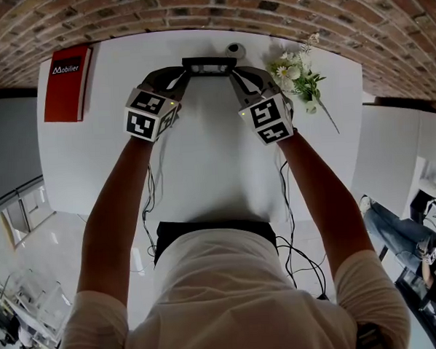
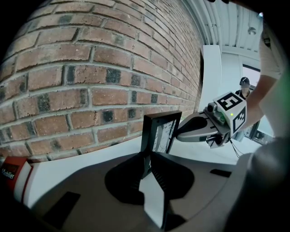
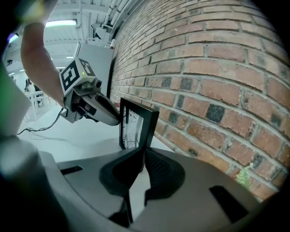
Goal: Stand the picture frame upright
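Note:
A black picture frame stands upright near the table's far edge, close to the brick wall. My left gripper is shut on its left side edge and my right gripper is shut on its right side edge. In the left gripper view the picture frame rises edge-on from between the left gripper jaws, with the right gripper touching its far side. In the right gripper view the picture frame sits pinched in the right gripper, and the left gripper meets its other edge.
The white table runs up to a brick wall. A red book lies at the far left. A bunch of white flowers lies at the far right. A small round grey object sits behind the frame. Cables hang near my body.

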A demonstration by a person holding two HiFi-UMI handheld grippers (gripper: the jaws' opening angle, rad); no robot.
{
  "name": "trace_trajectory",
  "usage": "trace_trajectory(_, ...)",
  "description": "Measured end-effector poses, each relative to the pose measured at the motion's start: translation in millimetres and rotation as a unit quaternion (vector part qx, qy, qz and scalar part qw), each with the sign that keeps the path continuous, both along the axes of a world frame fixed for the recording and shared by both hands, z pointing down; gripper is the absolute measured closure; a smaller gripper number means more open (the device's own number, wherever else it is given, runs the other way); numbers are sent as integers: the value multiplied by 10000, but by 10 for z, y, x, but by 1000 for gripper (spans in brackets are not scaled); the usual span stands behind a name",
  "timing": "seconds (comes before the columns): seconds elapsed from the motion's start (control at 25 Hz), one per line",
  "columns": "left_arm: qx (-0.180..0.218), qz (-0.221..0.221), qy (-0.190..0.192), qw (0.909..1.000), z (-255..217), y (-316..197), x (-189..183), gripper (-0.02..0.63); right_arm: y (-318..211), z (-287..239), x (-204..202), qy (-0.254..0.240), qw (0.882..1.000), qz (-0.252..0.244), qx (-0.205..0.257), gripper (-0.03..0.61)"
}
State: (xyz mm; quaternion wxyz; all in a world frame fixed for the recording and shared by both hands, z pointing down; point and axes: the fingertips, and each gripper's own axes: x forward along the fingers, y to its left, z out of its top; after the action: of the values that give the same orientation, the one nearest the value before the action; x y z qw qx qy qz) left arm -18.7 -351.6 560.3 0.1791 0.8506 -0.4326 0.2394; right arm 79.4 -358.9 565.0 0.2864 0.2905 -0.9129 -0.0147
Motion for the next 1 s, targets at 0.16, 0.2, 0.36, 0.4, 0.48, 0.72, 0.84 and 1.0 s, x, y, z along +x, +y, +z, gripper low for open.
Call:
trace_trajectory(0.16, -16, -17, 10, 10000, -2, 1, 3, 569, -4, -4, 2, -45, 10000, 17, -34, 554)
trace_trajectory(0.2, -17, -19, 16, 10000, -3, 1, 4, 565, -3, -6, 3, -50, 10000, 19, -36, 554)
trace_trajectory(0.36, -34, -38, 27, 10000, -13, 0, -5, 557, 8, -12, 5, -61, 10000, 27, -40, 554)
trace_trajectory(0.4, -37, -40, 32, 10000, -16, 2, -6, 555, 12, -14, 14, -63, 10000, 42, -45, 554)
trace_trajectory(0.48, -45, -27, 36, 10000, -19, 15, -5, 551, 24, -14, 36, -64, 9999, 82, -70, 554)
trace_trajectory(0.72, -39, -4, 64, 10000, -25, 71, -11, 549, 81, -20, 73, -39, 9999, 139, -80, 554)
trace_trajectory(0.84, -42, -13, 85, 10000, -27, 115, -14, 549, 137, -15, 89, -9, 9998, 153, -84, 554)
trace_trajectory(1.0, -49, -4, 99, 9999, -46, 188, -35, 549, 211, -24, 111, 19, 9998, 187, -94, 554)
